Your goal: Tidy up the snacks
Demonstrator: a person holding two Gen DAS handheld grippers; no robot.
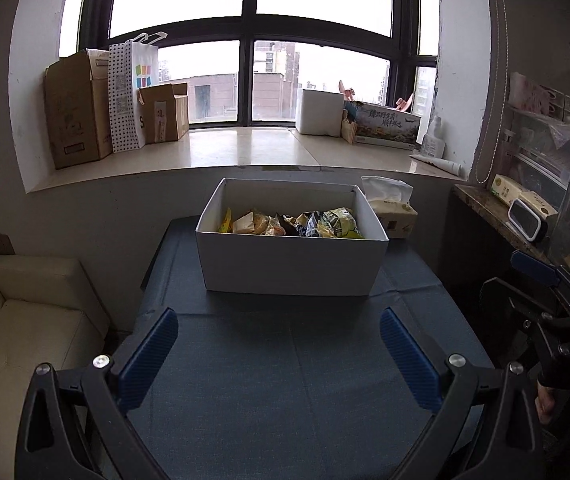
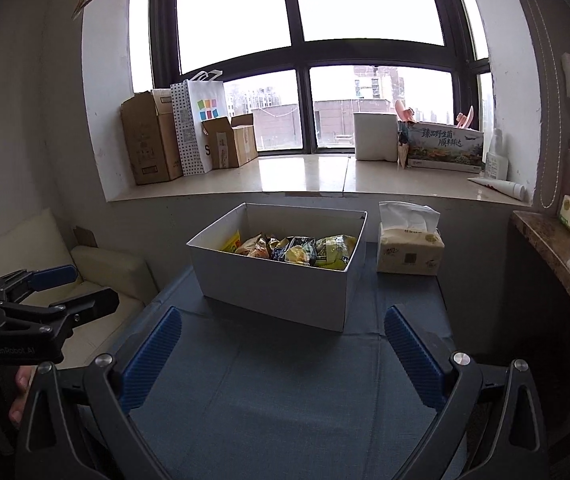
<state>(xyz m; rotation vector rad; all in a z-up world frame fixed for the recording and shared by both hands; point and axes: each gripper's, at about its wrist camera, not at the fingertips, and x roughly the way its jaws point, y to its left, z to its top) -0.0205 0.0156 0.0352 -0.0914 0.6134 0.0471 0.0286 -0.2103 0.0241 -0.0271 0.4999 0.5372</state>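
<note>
Blue-grey cloth covered the table (image 1: pixel 285 380), and we took the white box (image 1: pixel 293 268) standing on it as our landmark. Behind the box ran a pale stone window sill (image 1: pixel 245 152) under a dark-framed window (image 1: pixel 249 40). On the sill, behind and to the left of the box, stood a tall cardboard carton (image 1: pixel 75 112), a dotted paper bag (image 1: pixel 125 96) and a smaller open carton (image 1: pixel 165 112); behind and to the right of the box stood a white block (image 1: pixel 321 112) and a printed carton (image 1: pixel 387 126). Left of the box, off the table, was a cream sofa (image 1: pixel 25 320).

The box itself sat open-topped at the far middle of the cloth. Inside it lay the snacks (image 1: pixel 297 222), a jumble of yellow, orange and dark packets resting against the bottom, below the rim. Just beside the box on its right, at the back corner of the table, stood a tissue pack (image 2: pixel 409 248) with a sheet sticking up.

On the near side of the box we held both tools above bare cloth. Our left gripper (image 1: pixel 279 356) had its blue-padded fingers (image 1: pixel 149 360) spread wide apart with nothing between them. Our right gripper (image 2: pixel 281 356) was likewise spread, its pads (image 2: pixel 415 360) holding nothing, well apart from the box wall.
</note>
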